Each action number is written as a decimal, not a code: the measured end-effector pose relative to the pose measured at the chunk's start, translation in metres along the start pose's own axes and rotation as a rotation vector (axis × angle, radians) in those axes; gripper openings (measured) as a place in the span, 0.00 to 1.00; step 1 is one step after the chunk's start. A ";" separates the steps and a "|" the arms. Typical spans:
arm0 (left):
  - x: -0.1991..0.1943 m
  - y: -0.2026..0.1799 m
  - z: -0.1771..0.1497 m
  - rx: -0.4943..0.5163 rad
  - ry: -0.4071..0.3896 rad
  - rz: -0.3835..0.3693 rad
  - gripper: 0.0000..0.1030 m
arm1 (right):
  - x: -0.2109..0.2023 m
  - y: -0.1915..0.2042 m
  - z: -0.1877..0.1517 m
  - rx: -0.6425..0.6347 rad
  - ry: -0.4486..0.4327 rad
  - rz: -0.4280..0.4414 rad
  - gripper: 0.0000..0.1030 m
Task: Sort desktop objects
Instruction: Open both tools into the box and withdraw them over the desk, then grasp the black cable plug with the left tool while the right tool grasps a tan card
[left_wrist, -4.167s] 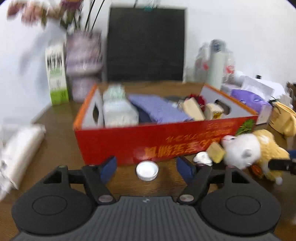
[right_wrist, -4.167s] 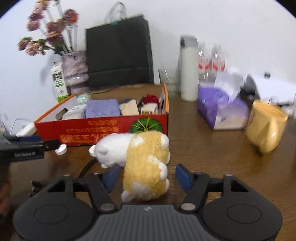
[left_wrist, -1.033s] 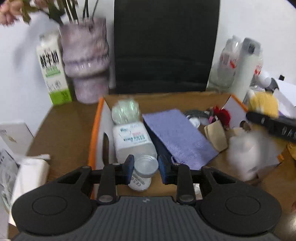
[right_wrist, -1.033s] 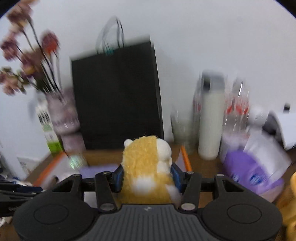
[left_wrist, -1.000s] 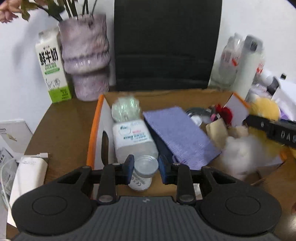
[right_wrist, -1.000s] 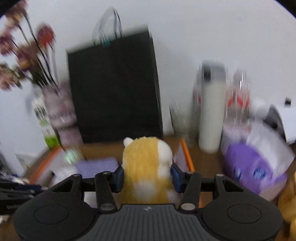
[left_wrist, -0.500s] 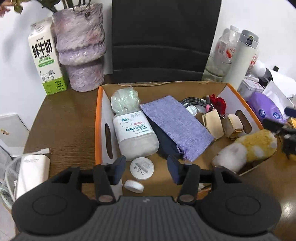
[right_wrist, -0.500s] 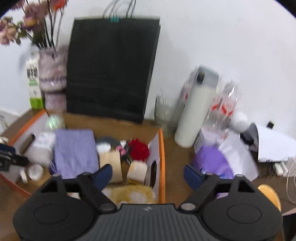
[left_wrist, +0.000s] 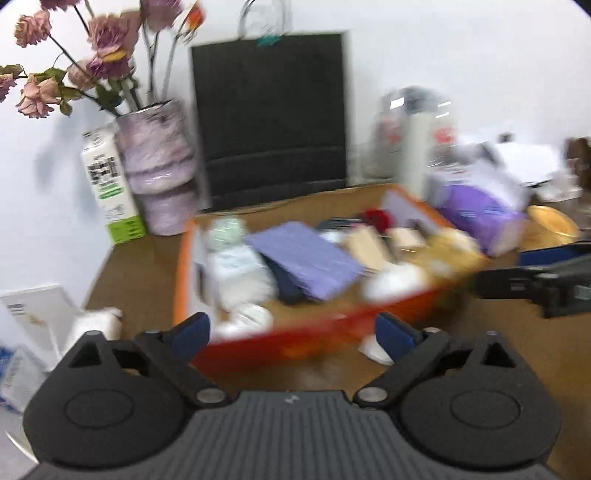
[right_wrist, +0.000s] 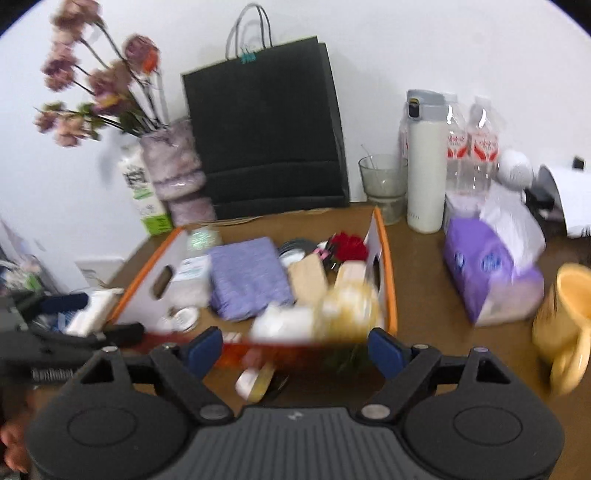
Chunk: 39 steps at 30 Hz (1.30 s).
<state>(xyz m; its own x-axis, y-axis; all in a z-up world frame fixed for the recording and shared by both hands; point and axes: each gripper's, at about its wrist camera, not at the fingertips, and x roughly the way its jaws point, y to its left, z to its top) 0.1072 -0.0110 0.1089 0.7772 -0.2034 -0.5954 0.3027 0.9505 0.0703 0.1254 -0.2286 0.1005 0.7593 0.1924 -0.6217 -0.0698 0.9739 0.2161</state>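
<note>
An orange cardboard box (left_wrist: 295, 341) (right_wrist: 389, 280) holds a purple pouch (left_wrist: 303, 258) (right_wrist: 247, 280), a white bottle (left_wrist: 240, 273), a round white lid (left_wrist: 251, 314) (right_wrist: 184, 317) and a yellow-and-white plush toy (left_wrist: 417, 266) (right_wrist: 317, 317) at its front right corner. My left gripper (left_wrist: 293, 332) hangs in front of the box, its jaws opening with nothing between them. My right gripper (right_wrist: 295, 349) is open and empty before the box's near wall. Small white and tan pieces (right_wrist: 255, 380) (left_wrist: 375, 350) lie on the table by that wall.
Behind the box stand a black paper bag (right_wrist: 266, 136), a vase of flowers (right_wrist: 173, 173), a milk carton (right_wrist: 144, 192), a glass (right_wrist: 382, 184) and a white flask (right_wrist: 424, 162). A purple tissue pack (right_wrist: 491, 273) and a yellow mug (right_wrist: 565, 325) sit to the right.
The left gripper let go of the round lid and the right let go of the plush toy, both inside the box. Both grippers opened and drew back from the box.
</note>
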 end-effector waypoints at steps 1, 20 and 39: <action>-0.010 -0.008 -0.015 -0.002 -0.019 -0.014 1.00 | -0.007 -0.002 -0.013 0.003 -0.011 0.005 0.84; -0.071 -0.044 -0.168 -0.073 -0.036 0.021 1.00 | -0.069 0.009 -0.197 -0.075 -0.012 -0.017 0.88; 0.020 -0.024 -0.074 -0.061 0.014 -0.129 0.75 | 0.005 -0.002 -0.080 -0.039 -0.053 0.049 0.67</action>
<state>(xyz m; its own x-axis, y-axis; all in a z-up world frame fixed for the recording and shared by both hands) 0.0746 -0.0199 0.0357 0.7262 -0.3216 -0.6076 0.3648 0.9294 -0.0559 0.0772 -0.2204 0.0367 0.7874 0.2346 -0.5700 -0.1325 0.9675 0.2152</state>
